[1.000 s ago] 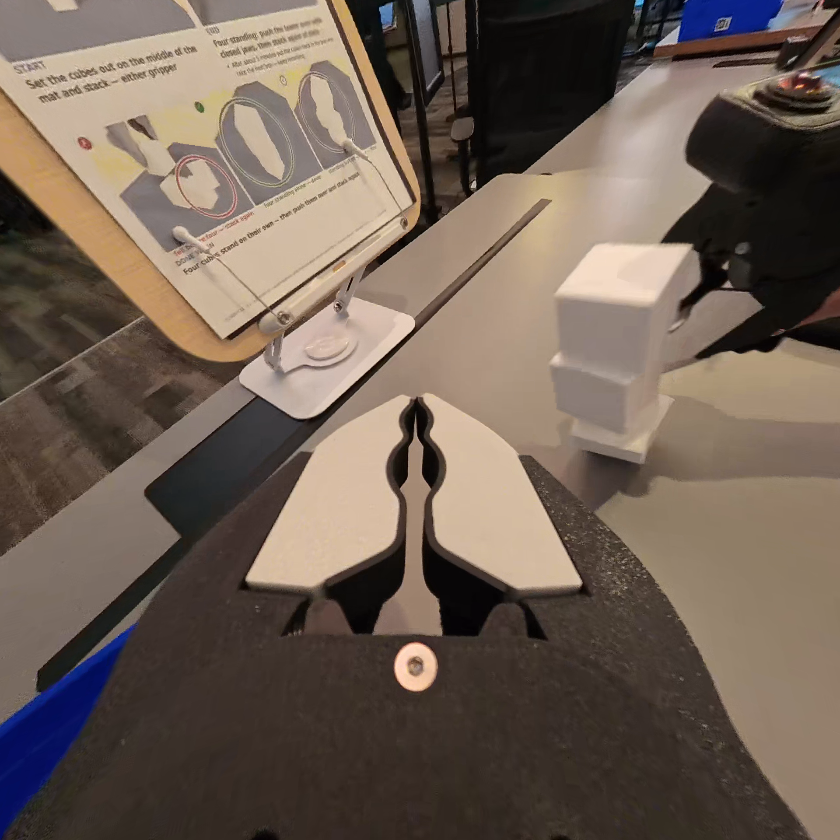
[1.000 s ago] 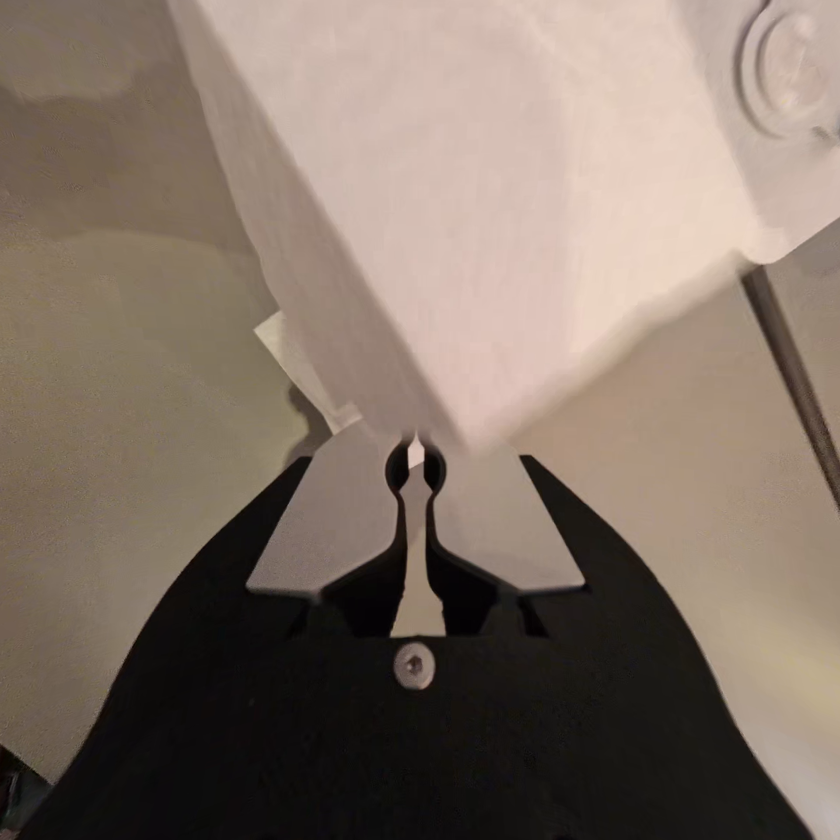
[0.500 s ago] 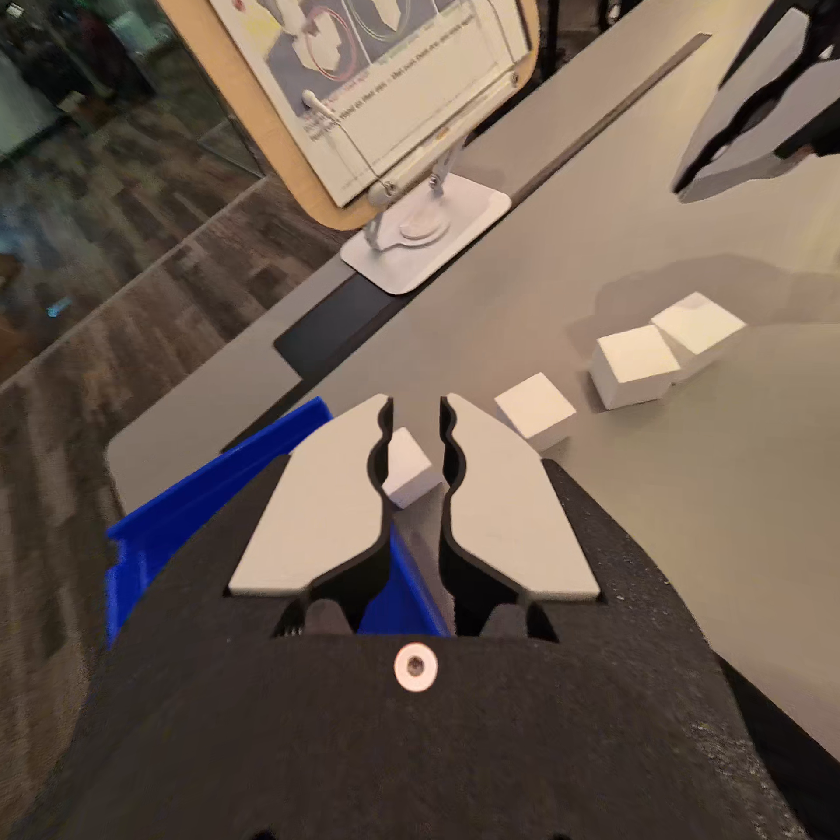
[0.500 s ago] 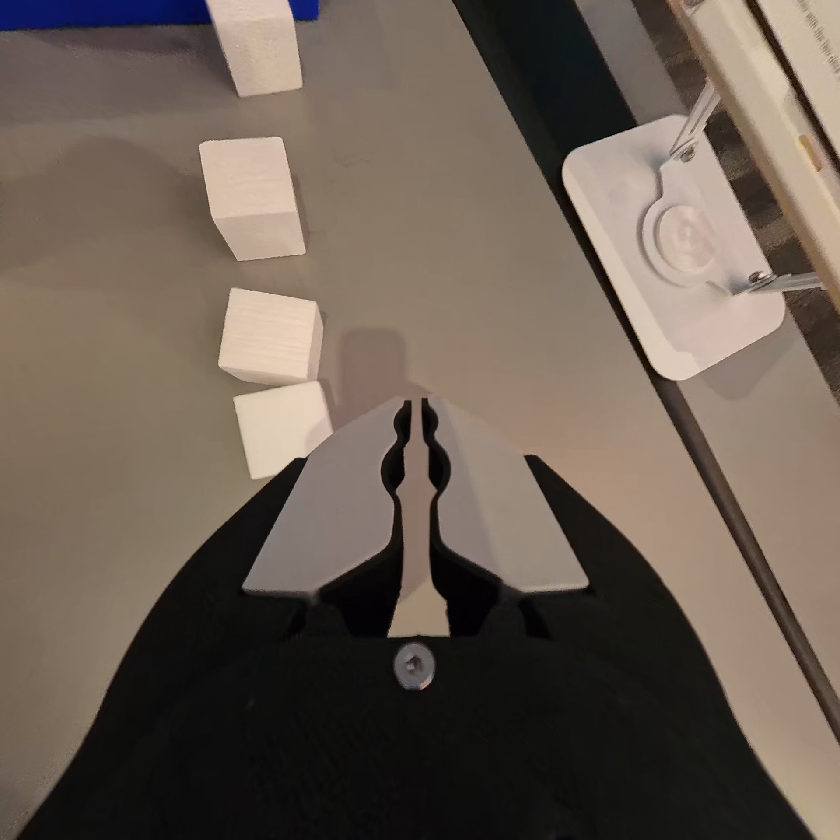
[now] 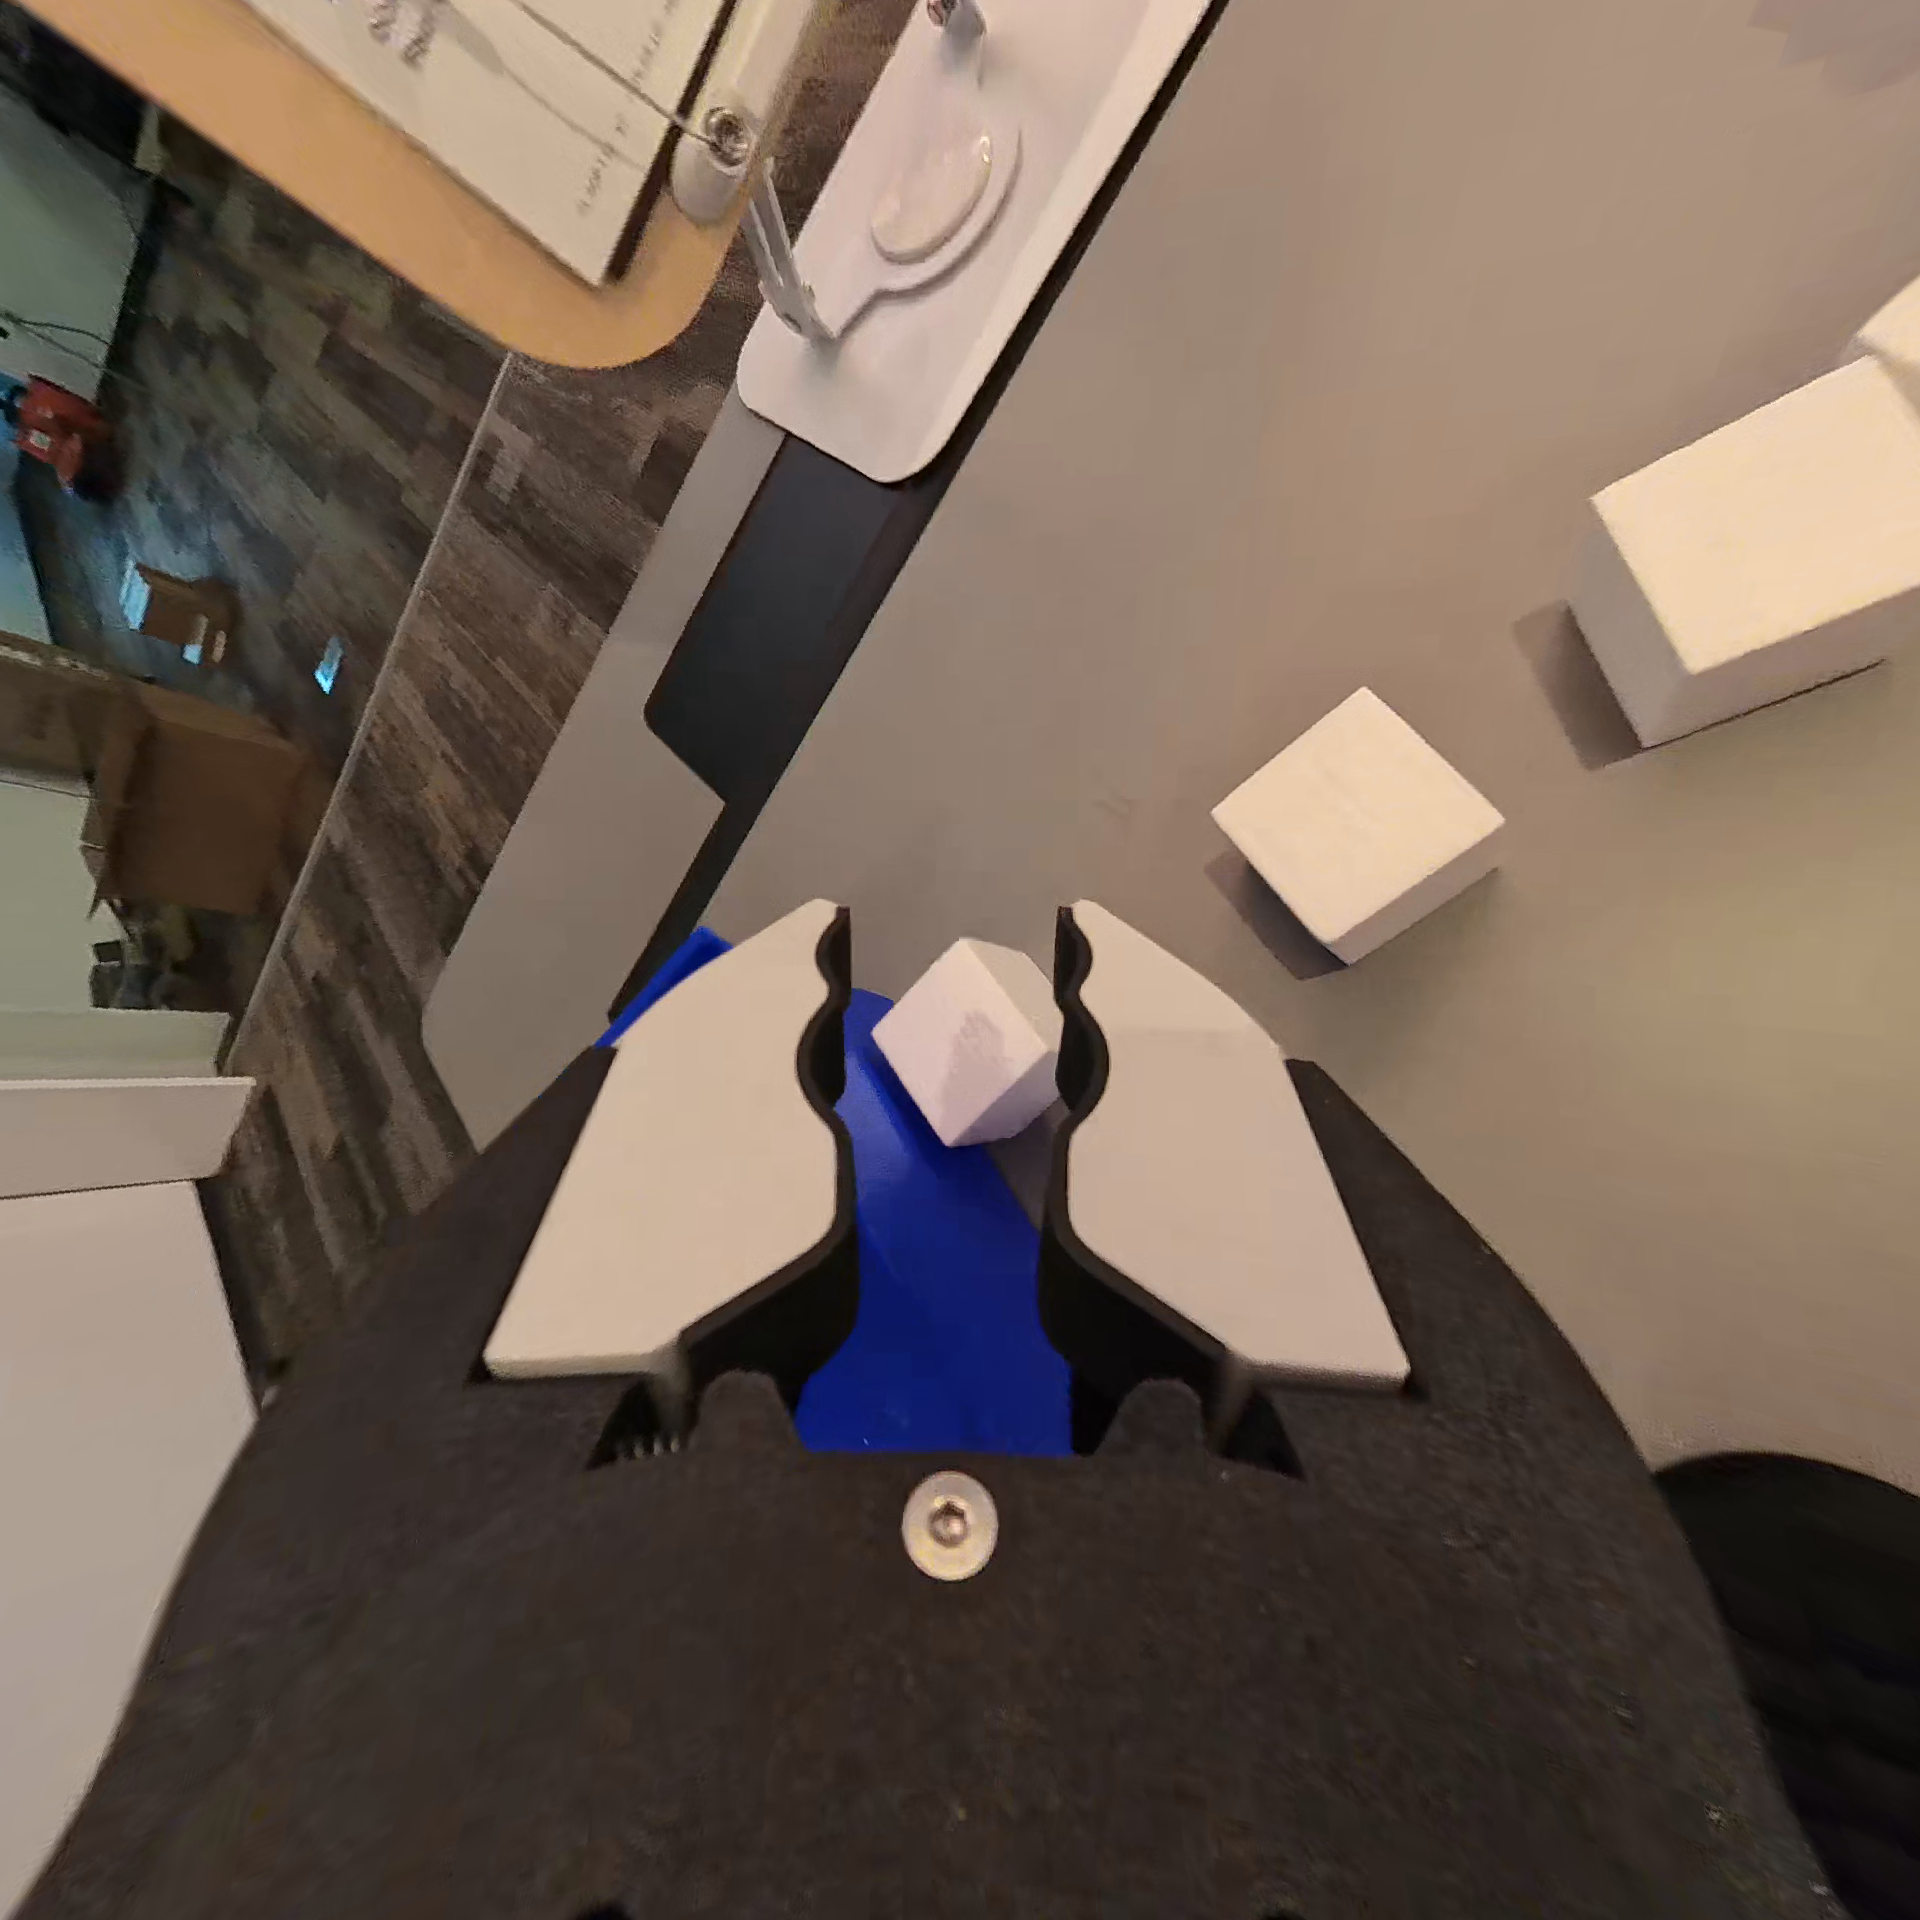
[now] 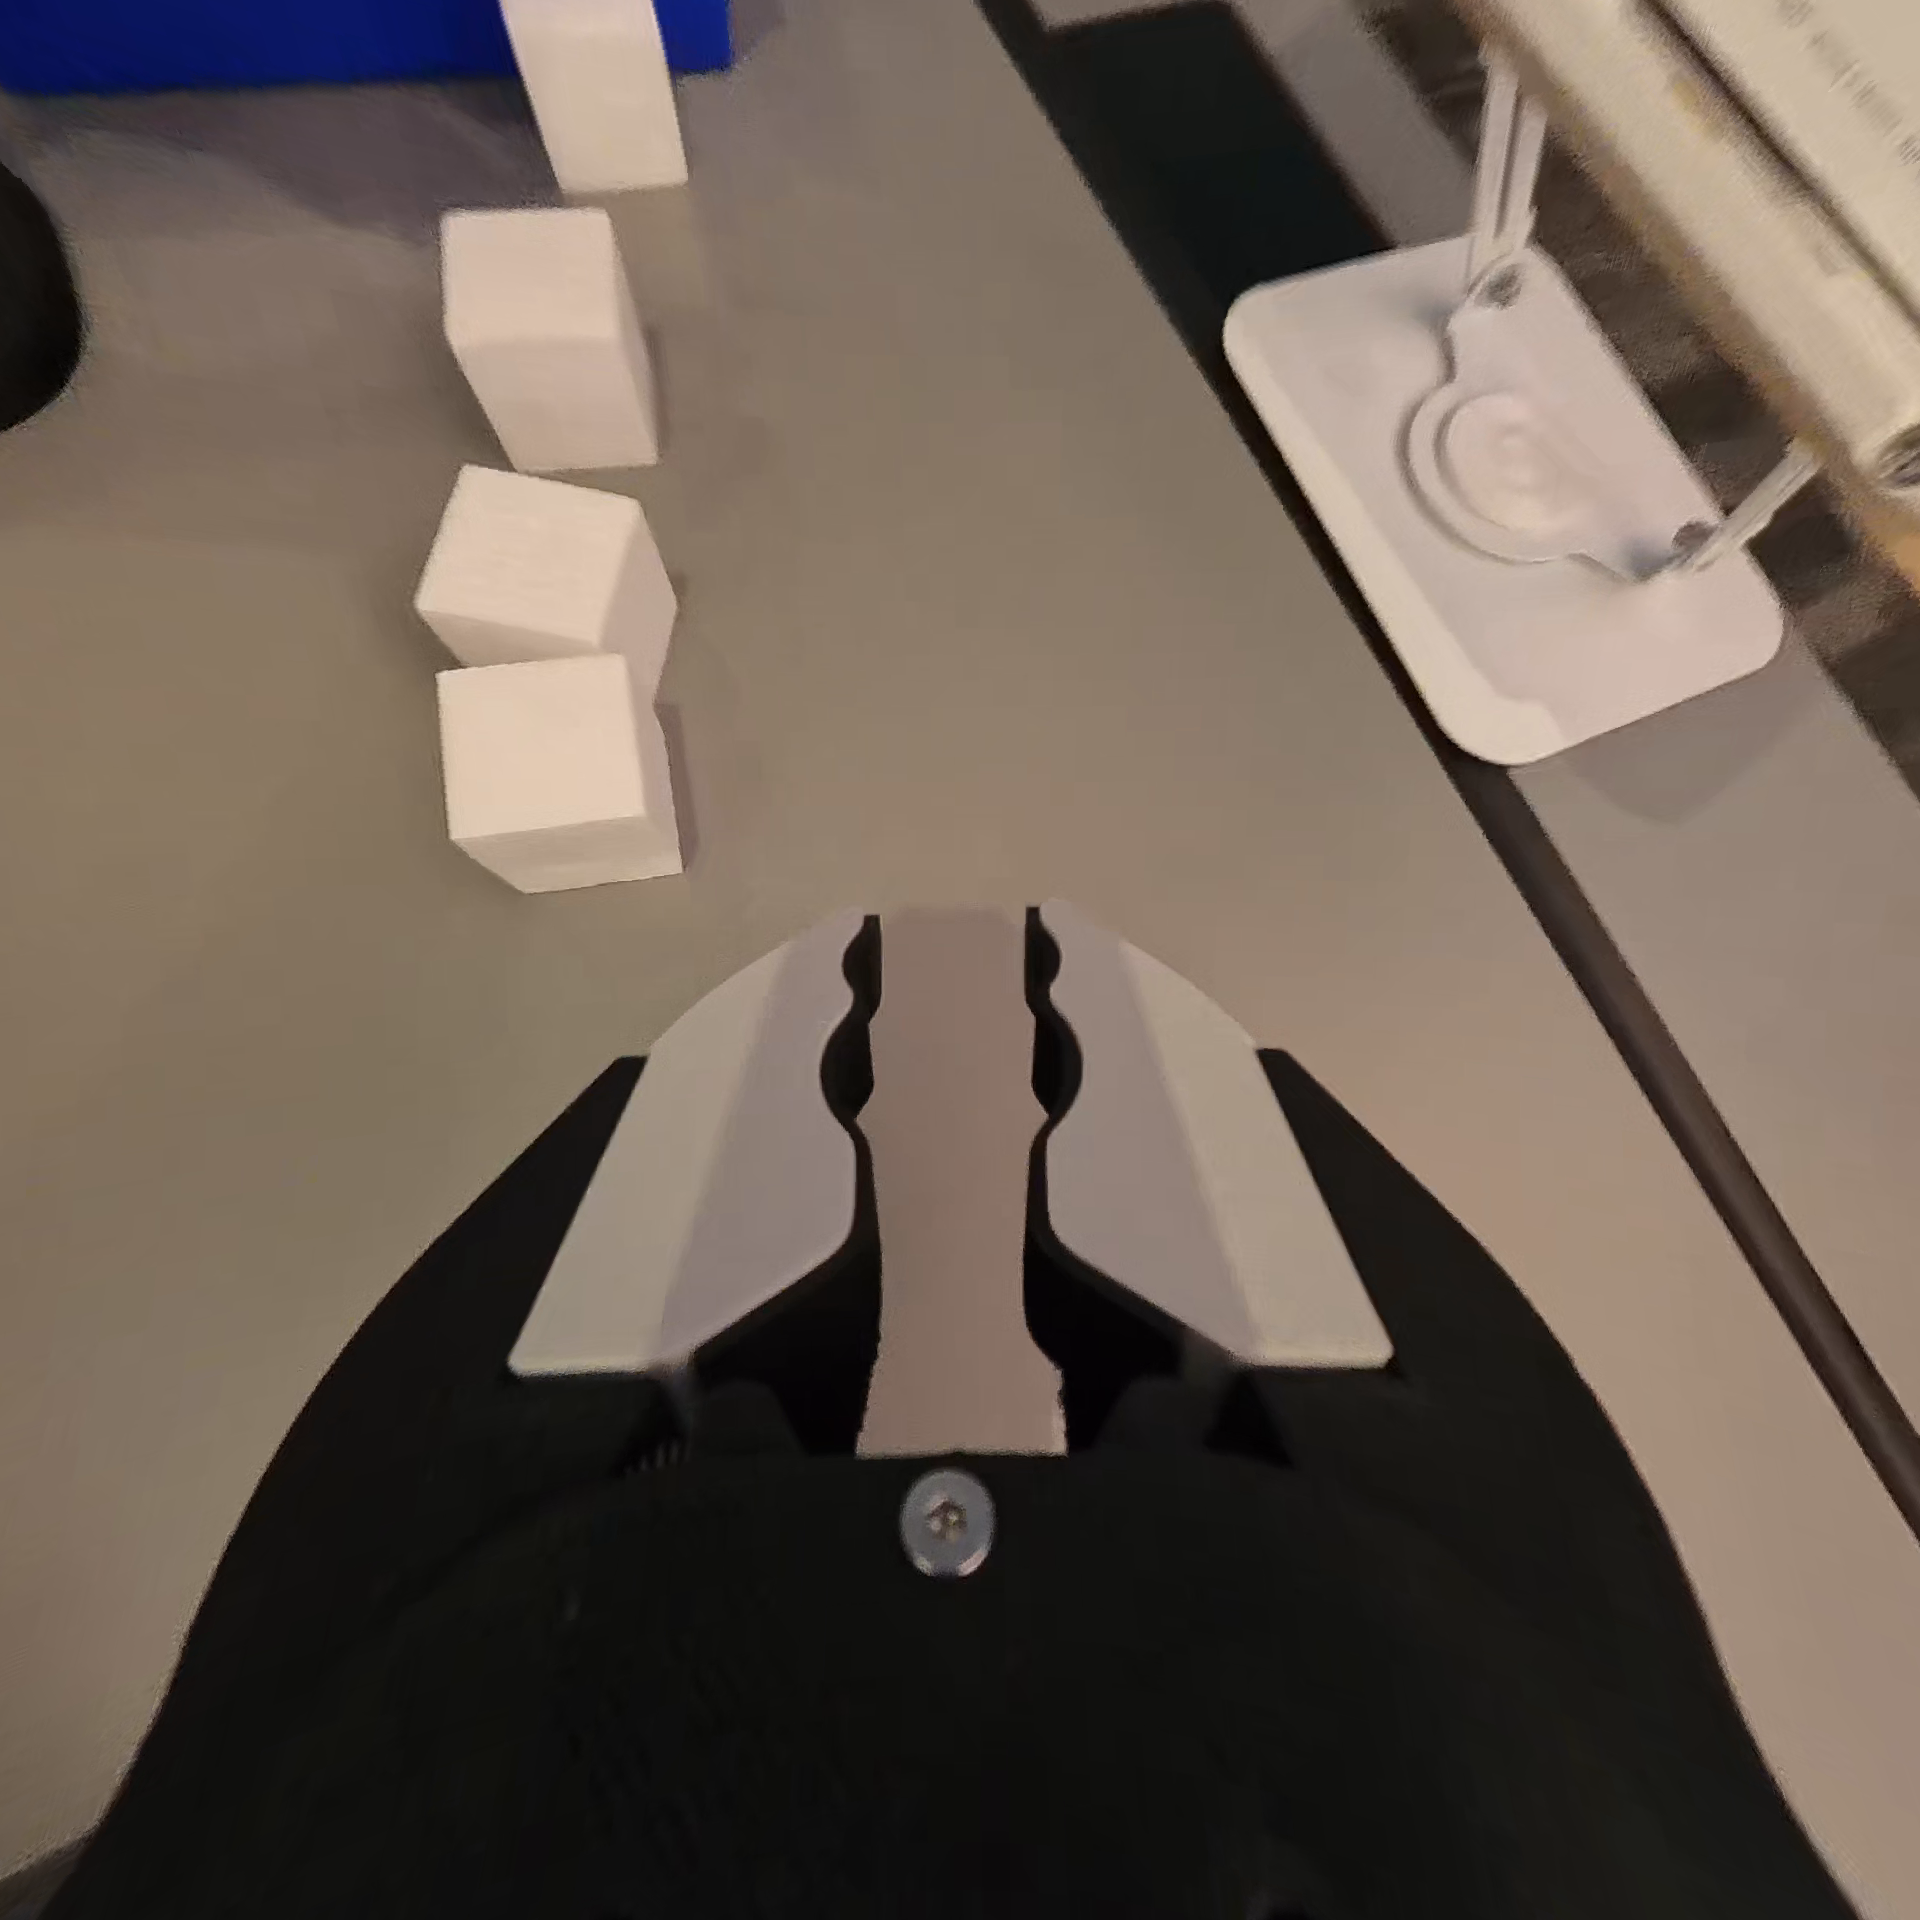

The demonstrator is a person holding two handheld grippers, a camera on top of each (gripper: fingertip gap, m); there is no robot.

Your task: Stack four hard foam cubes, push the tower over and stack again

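Hovering with its jaws parted, the left gripper now frames the nearest cube, which lies at the table edge against the blue bin. A second ago a leaning tower stood here; now it is toppled. The right gripper, then clenched, has loosened and grips nothing. Beyond it, four foam cubes lie in a row on the grey table, so restacking likely starts next.

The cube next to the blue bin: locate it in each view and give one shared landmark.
Left wrist view: cube, centre, seen between the open left gripper's fingers.
Right wrist view: top edge, left of centre, against the blue bin.
Shared landmark: white stand base.
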